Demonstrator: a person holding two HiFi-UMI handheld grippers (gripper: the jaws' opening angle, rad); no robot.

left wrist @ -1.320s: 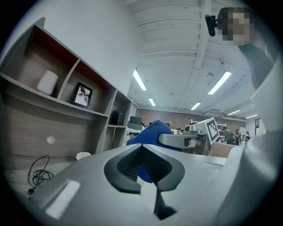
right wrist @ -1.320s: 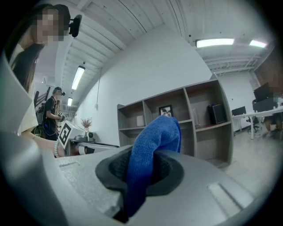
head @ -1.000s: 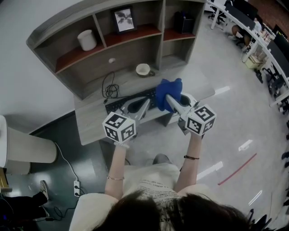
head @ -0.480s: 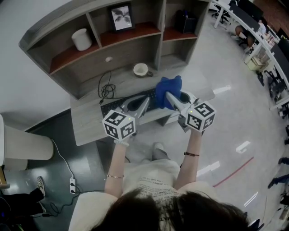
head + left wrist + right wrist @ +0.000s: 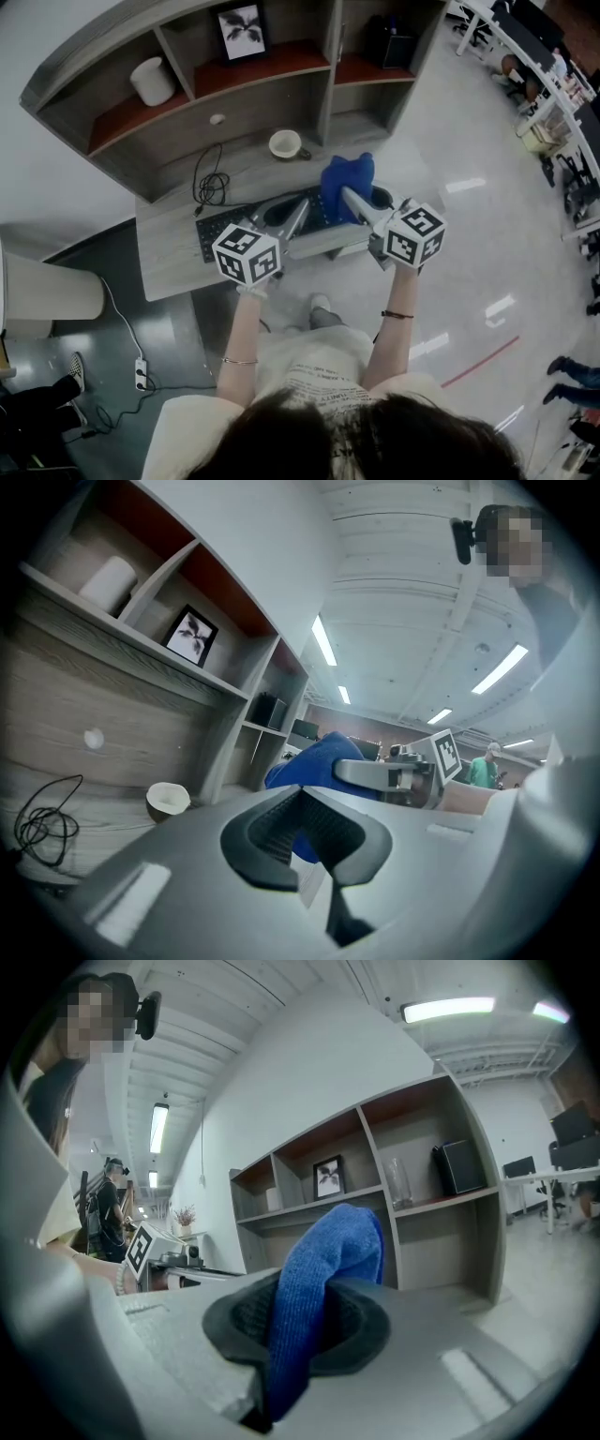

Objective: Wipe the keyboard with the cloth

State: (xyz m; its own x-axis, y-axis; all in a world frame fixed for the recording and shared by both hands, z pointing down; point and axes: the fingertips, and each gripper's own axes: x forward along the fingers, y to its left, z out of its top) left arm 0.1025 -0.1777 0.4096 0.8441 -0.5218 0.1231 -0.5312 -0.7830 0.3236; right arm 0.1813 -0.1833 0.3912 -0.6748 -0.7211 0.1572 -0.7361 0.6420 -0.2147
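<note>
A black keyboard (image 5: 221,231) lies on the grey desk (image 5: 169,267), partly hidden behind both grippers. My right gripper (image 5: 349,199) is shut on a blue cloth (image 5: 345,180), which bunches up above the keyboard's right end. In the right gripper view the blue cloth (image 5: 328,1251) runs between the jaws of the right gripper (image 5: 298,1321) and sticks up past them. My left gripper (image 5: 298,216) hovers over the middle of the keyboard, its jaws together with nothing held. From the left gripper view, the left gripper (image 5: 302,803) points toward the blue cloth (image 5: 305,766).
A white cup (image 5: 284,143) and a coiled black cable (image 5: 211,183) sit on the desk behind the keyboard. The shelf unit above holds a white jar (image 5: 153,81), a framed picture (image 5: 241,22) and a black box (image 5: 384,42). Office desks stand at the far right.
Both grippers stay over the keyboard with the cloth still held. The desk and shelves have drifted slightly up and left in the head view.
</note>
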